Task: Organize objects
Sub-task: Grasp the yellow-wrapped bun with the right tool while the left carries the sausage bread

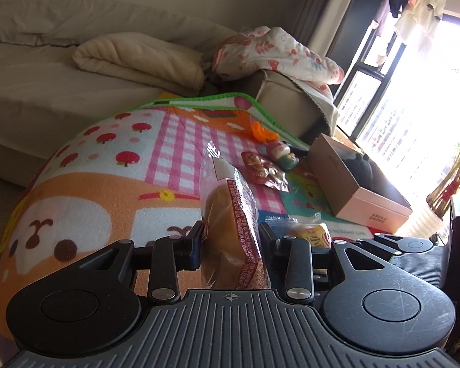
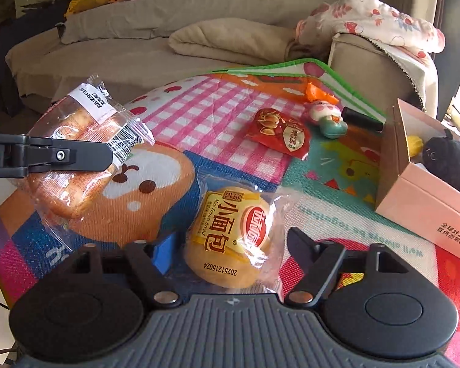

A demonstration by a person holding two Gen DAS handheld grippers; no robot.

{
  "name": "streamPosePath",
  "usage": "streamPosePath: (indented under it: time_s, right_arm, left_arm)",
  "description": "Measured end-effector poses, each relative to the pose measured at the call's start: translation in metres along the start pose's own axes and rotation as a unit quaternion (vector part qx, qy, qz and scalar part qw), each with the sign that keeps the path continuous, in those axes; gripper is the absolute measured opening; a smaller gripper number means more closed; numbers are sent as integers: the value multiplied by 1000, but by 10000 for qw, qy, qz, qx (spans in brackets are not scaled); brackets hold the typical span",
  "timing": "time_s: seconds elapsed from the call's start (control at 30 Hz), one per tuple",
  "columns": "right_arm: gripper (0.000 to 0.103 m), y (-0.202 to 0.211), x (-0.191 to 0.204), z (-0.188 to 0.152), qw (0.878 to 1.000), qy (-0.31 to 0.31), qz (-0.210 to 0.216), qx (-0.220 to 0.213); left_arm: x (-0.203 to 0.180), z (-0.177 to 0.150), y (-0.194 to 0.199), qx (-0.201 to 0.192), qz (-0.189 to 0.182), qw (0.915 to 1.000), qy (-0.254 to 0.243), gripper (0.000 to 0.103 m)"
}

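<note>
Clamping a bagged bread slice [image 1: 230,214], the left tongs [image 1: 230,242] hold it above the play mat [image 1: 107,190]. Right tongs [image 2: 230,245] straddle the mini French bread [image 2: 230,230] lying on the mat, seemingly not yet pressing. Light, squashy, slippery wrapper: grip gently across the bun's middle, then the pink box [image 2: 429,208].

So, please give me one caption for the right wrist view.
Right gripper straddles a wrapped mini French bread on the play mat; left gripper holds packaged bread.
</note>
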State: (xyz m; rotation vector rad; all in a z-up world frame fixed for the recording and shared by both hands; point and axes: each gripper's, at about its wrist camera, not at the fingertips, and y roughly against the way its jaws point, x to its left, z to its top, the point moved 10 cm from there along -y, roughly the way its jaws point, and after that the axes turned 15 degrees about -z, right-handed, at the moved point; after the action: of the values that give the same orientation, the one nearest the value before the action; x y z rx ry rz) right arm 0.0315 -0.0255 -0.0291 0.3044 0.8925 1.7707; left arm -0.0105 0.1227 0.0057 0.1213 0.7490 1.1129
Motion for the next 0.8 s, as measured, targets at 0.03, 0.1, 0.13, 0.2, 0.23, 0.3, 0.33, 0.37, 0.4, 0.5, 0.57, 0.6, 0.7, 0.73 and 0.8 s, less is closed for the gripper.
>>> streamPosePath:
  time_s: [0.03, 0.1, 0.13, 0.2, 0.23, 0.3, 0.33, 0.37, 0.4, 0.5, 0.57, 0.6, 0.7, 0.73, 0.8]
  right_arm:
    - [60, 3, -3, -2, 10000, -36, 65, 20]
    - [58, 16, -18, -7, 9998, -130, 142, -23]
    - [58, 26, -28, -10, 9997, -161, 168, -83]
    - [58, 42, -51, -16, 9995, -221, 134, -175]
    - [58, 52, -68, -18, 9993, -274, 49, -232]
    - [58, 64, -98, -22, 9984, -427, -170, -323]
    - [58, 71, -117, -24, 9974, -546, -301, -373]
    - [58, 75, -133, -25, 9961, -648, -422, -427]
    - [58, 78, -148, -27, 9944, -742, -577, -482]
    - [58, 80, -188, -30, 9879, -1008, -1017, -588]
    - [58, 78, -210, -29, 9835, -1274, -1123, -616]
    - [58, 76, -220, -27, 9812, -1405, -1153, -651]
    - [58, 72, -247, -18, 9718, -1663, -1457, -826]
    - [58, 70, -254, -16, 9689, -1704, -1570, -874]
    - [58, 66, -264, -13, 9654, -1767, -1682, -920]
  left_arm:
    - [-2, -2, -1, 75, 22, 10000, -46, 41]
    - [-7, -4, -6, 234, 0, 9997, -71, 41]
    - [-13, -5, -11, 367, -101, 9993, -56, 41]
    - [-28, -4, -22, 561, -339, 9978, -76, 41]
    - [-42, -3, -30, 682, -520, 9962, -146, 41]
    - [-67, 4, -47, 848, -772, 9930, -284, 41]
    - [-83, 9, -58, 919, -920, 9908, -382, 41]
    - [-97, 16, -70, 969, -1053, 9886, -477, 41]
    - [-109, 22, -79, 997, -1145, 9869, -543, 41]
    - [-150, 49, -120, 1003, -1477, 9819, -638, 41]
    - [-175, 68, -154, 911, -1658, 9803, -562, 41]
    - [-181, 74, -166, 860, -1708, 9801, -532, 41]
    - [-194, 87, -213, 760, -1760, 9812, -236, 41]
    - [-195, 86, -232, 822, -1814, 9799, -53, 41]
    - [-197, 78, -259, 953, -1881, 9774, 118, 41]
